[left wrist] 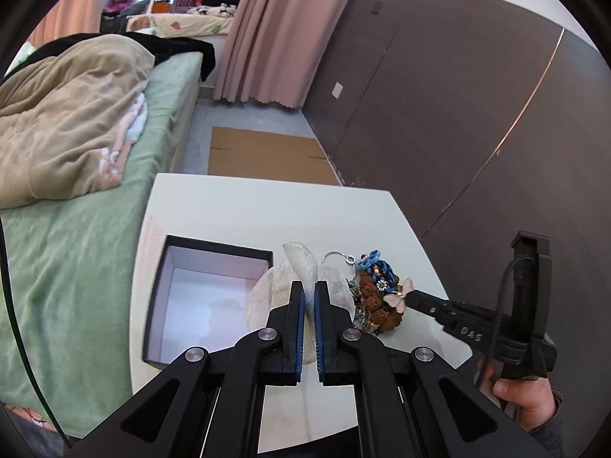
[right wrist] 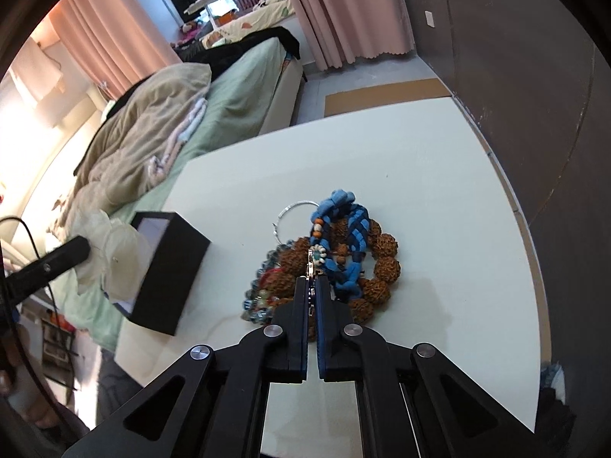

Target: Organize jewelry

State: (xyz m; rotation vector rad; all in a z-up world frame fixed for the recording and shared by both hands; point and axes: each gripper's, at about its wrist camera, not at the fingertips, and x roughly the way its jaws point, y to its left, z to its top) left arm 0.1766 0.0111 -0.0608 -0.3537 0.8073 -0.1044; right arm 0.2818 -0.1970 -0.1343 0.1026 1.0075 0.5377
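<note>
A pile of jewelry (right wrist: 336, 255) lies on the white table (right wrist: 439, 198): brown bead bracelet, blue woven band, silver hoop, glass beads. It also shows in the left wrist view (left wrist: 376, 297). My left gripper (left wrist: 310, 286) is shut on a sheer white pouch (left wrist: 303, 267), held just right of the open black box (left wrist: 206, 297). My right gripper (right wrist: 312, 280) is shut on a pink butterfly piece (left wrist: 399, 297) at the pile's near edge. The box (right wrist: 168, 271) and pouch (right wrist: 114, 252) show at the left of the right wrist view.
A bed with green sheet and beige blanket (left wrist: 68, 145) lies left of the table. A dark wall panel (left wrist: 458, 114) runs along the right. Cardboard (left wrist: 267, 156) lies on the floor beyond the table. Pink curtains (left wrist: 275, 30) hang at the back.
</note>
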